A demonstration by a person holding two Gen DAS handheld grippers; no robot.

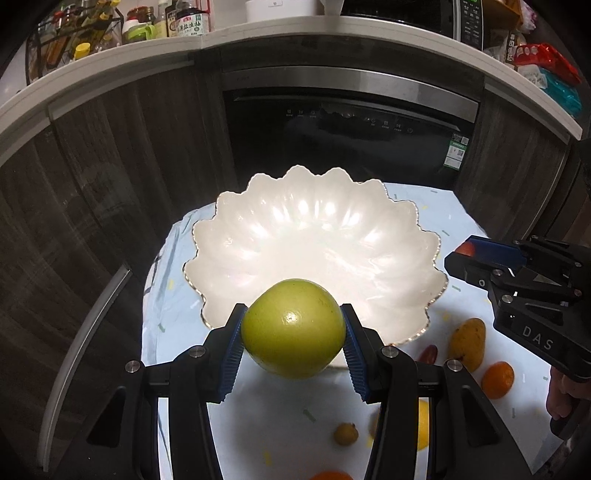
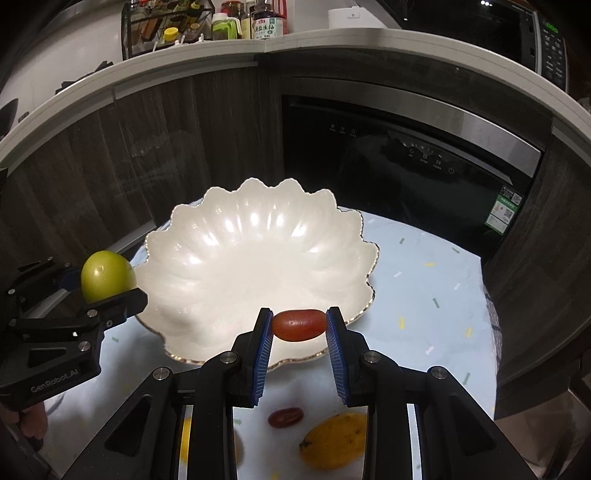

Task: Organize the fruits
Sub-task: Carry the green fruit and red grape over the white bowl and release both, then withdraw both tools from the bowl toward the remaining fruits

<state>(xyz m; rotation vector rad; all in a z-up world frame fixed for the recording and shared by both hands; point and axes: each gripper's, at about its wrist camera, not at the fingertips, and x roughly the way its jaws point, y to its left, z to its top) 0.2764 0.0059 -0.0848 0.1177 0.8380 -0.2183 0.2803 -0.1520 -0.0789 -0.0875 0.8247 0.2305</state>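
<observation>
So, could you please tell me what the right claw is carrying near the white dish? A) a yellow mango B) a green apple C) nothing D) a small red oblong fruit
D: the right claw is shut on the small red fruit at the near rim of the white dish; the green fruit sits in the left claw.

Right gripper (image 1: pixel 466 258) body bears white lettering "DAS". Left gripper (image 2: pixel 110 291) body bears "GenRobot.AI". Bottle label (image 2: pixel 269 26) on the counter carries Chinese characters, not legible. Oven sticker (image 2: pixel 503 214) unreadable.
</observation>
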